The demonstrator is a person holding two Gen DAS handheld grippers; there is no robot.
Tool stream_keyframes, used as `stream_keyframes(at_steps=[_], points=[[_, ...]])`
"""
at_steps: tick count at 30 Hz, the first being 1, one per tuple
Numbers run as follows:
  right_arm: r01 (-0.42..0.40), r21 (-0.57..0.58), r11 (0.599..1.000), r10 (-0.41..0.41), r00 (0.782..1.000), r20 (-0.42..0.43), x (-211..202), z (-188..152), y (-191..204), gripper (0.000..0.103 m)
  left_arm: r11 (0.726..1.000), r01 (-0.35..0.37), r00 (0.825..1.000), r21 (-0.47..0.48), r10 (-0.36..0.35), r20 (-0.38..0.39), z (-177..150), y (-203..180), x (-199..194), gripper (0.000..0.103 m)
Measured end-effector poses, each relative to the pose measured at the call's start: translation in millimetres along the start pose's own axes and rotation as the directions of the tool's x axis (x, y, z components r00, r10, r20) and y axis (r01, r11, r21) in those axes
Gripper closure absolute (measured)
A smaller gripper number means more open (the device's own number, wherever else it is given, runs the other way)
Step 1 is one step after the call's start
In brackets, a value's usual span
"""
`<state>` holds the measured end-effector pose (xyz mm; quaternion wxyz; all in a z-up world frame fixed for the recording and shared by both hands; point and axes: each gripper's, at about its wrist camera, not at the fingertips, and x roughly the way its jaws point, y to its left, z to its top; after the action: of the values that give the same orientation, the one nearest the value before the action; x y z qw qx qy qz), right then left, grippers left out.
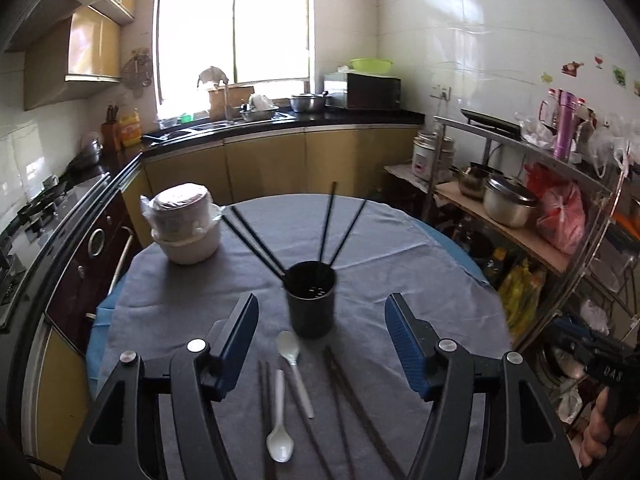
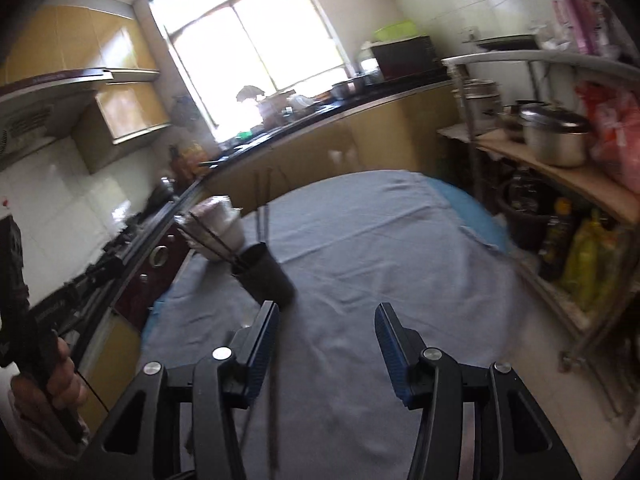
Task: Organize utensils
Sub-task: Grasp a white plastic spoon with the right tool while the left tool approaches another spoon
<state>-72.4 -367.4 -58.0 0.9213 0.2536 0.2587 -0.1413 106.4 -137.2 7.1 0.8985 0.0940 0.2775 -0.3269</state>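
round table (image 1: 400, 280) w/ grey cloth fills the centre of both views; counter at left, metal rack (image 1: 520, 184) at right, floor gap btwn rack and table. stacked tubs (image 1: 186, 228) sit at the far-left edge. black cup (image 1: 311, 300) stands mid-table, upright, four dark chopsticks (image 1: 256, 240) leaning out of it: two left, two toward the far side.

left gripper (image 1: 320, 320): jaws spread, nothing btwn them, hovering over the near half, cup seen in the gap but apart from the pads. right gripper (image 2: 326, 332): jaws spread, empty, over bare cloth to the right of the cup (image 2: 266, 274); view is blurred.

still loose on the cloth, near edge: brown chopsticks (image 1: 360, 412) right of centre, a dark pair (image 1: 265, 408) at left, two white spoons (image 1: 296, 368) btwn them, one bowl-end toward the cup, one (image 1: 279, 436) bowl-end toward the viewer.

step, as judged: btwn picks; part sorted, six or so pieces left. next move prob. calls for lowering one gripper onto a thin flat piece, pinching across its shaft, then lifting over the cup rim w/o knocking the leaning sticks. room: right half of table open; near edge close to the loose pieces, so a nudge could slide one off.
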Motion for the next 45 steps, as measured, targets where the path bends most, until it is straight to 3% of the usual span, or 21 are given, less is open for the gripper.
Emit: stream_keyframes(at_steps=[5, 7, 10, 14, 21, 25, 29, 31, 35, 40, 43, 45], points=[[0.017, 0.025, 1.000, -0.017, 1.000, -0.003, -18.3, -6.4, 0.2, 0.050, 0.999, -0.011, 0.999, 0.052, 0.009, 0.037, 4.2, -21.4, -21.4, 0.036], [0.011, 0.015, 1.000, -0.011, 1.000, -0.009, -21.3, -10.5, 6.4, 0.050, 0.997, -0.023, 0.998, 0.079, 0.018, 0.057, 0.8, -26.3, -33.9, 0.030], [-0.007, -0.023, 1.000, 0.007, 0.999, -0.034, -20.9, -16.1, 19.6, 0.050, 0.993, -0.078, 0.994, 0.088, 0.071, 0.083, -7.7, -26.8, -55.2, 0.028], [-0.088, -0.060, 0.994, 0.085, 0.995, -0.059, -17.9, -21.6, 35.2, 0.050, 0.989, -0.139, 0.985, 0.048, 0.133, 0.111, -25.1, -13.1, -83.6, 0.010], [-0.216, -0.098, 0.972, 0.204, 0.972, -0.114, -6.3, -23.6, 61.8, 0.050, 0.962, -0.271, 0.960, -0.020, 0.272, 0.072, -53.5, 27.9, -109.8, 0.010], [-0.275, -0.098, 0.957, 0.260, 0.955, -0.143, 8.5, -20.8, 76.3, 0.050, 0.953, -0.295, 0.955, -0.068, 0.297, 0.023, -69.4, 53.7, -109.3, 0.010], [-0.285, -0.070, 0.956, 0.268, 0.946, -0.184, 32.0, -21.6, 83.3, 0.051, 0.960, -0.267, 0.963, -0.089, 0.262, -0.068, -90.5, 71.2, -86.4, 0.010], [-0.294, -0.045, 0.955, 0.279, 0.937, -0.209, 47.0, -22.9, 83.4, 0.060, 0.960, -0.260, 0.961, -0.101, 0.248, -0.121, -101.5, 79.2, -69.5, 0.010], [-0.272, -0.007, 0.962, 0.259, 0.921, -0.290, 91.1, -23.7, 87.8, 0.065, 0.965, -0.227, 0.959, -0.134, 0.197, -0.205, -120.7, 90.7, -38.0, 0.010], [-0.285, 0.019, 0.958, 0.270, 0.880, -0.391, 147.1, -28.6, 106.1, 0.066, 0.956, -0.218, 0.949, -0.199, 0.160, -0.273, -136.7, 114.6, -5.7, 0.010], [-0.290, 0.032, 0.956, 0.277, 0.865, -0.418, 169.7, -32.4, 110.7, 0.066, 0.957, -0.205, 0.945, -0.206, 0.139, -0.295, -144.1, 119.6, 8.5, 0.018], [-0.277, 0.025, 0.960, 0.261, 0.865, -0.429, 183.8, -34.4, 110.7, 0.068, 0.959, -0.195, 0.944, -0.204, 0.127, -0.306, -149.5, 119.5, 17.4, 0.030]])
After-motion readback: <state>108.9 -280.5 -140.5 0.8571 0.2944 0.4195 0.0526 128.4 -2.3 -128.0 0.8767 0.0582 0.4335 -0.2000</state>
